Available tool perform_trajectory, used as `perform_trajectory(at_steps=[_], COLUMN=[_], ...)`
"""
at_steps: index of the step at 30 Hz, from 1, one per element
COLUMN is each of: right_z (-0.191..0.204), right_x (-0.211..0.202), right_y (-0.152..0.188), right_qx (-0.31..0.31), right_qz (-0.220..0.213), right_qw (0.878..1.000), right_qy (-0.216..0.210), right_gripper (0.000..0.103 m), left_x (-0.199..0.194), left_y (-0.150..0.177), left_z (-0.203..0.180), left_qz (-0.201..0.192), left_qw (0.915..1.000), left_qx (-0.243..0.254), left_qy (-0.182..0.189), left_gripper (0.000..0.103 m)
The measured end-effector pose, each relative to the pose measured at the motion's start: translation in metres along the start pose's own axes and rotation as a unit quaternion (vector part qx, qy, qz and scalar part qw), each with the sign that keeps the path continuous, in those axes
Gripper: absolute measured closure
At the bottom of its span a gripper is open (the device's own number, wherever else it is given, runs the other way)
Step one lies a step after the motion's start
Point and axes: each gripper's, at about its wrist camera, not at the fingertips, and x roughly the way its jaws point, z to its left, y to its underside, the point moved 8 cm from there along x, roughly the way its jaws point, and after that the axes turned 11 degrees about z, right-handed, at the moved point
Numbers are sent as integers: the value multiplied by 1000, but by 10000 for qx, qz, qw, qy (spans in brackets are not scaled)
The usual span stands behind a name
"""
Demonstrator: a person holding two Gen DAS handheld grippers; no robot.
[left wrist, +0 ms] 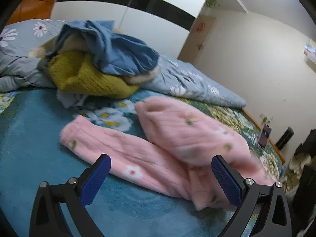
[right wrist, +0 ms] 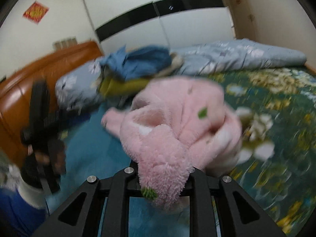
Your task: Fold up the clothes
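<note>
Garment: pink fluffy fleece trousers (left wrist: pixel 158 150) with flower print lay between left gripper (left wrist: pixel 160 179) fingers, spread wide.
Right gripper (right wrist: pixel 164 177): pinched fleece bunch.

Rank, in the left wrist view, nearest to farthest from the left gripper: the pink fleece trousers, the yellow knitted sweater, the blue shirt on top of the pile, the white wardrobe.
1. Pink fleece trousers, just ahead of the left gripper.
2. Yellow knitted sweater, left, in the pile.
3. Blue shirt, atop that pile.
4. White wardrobe, behind the bed.
</note>
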Motion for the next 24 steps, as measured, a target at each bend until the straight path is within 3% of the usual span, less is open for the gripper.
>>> perform_trajectory(at_steps=[4,8,10,12,15,18,21,24], right_z=[25,29,27,19,-6,-57,-105,-133], right_x=[26,25,11,-10,-38,-52,-47,-34], right_y=[29,38,35,33,32,29,24,14], right_qx=[-423,-577,-503,-326,164,1091,2135,2772], right_qz=[221,165,2,-274,-680,-1016,-1013,-950], right_qw=[9988,9980,9987,9990,9971,9886,9715,9549], right_qy=[74,203,45,-165,-288,-194,-173,-483], right_gripper=[80,71,45,38,37,37,37,37], left_x=[10,22,25,26,27,37,55,84], left_y=[-4,-10,-14,-23,-42,-60,-73,-78], left_z=[-12,-17,-18,-23,-39,-66,-92,-113], left_qz=[155,295,340,315,240,279,433,739], left_qw=[9999,9995,9993,9993,9997,9994,9983,9965], left_qx=[-4,-109,-168,-173,-36,201,378,360], left_qy=[-8,-44,-21,-30,-63,-50,-70,-138], left_gripper=[0,0,0,0,0,0,0,0])
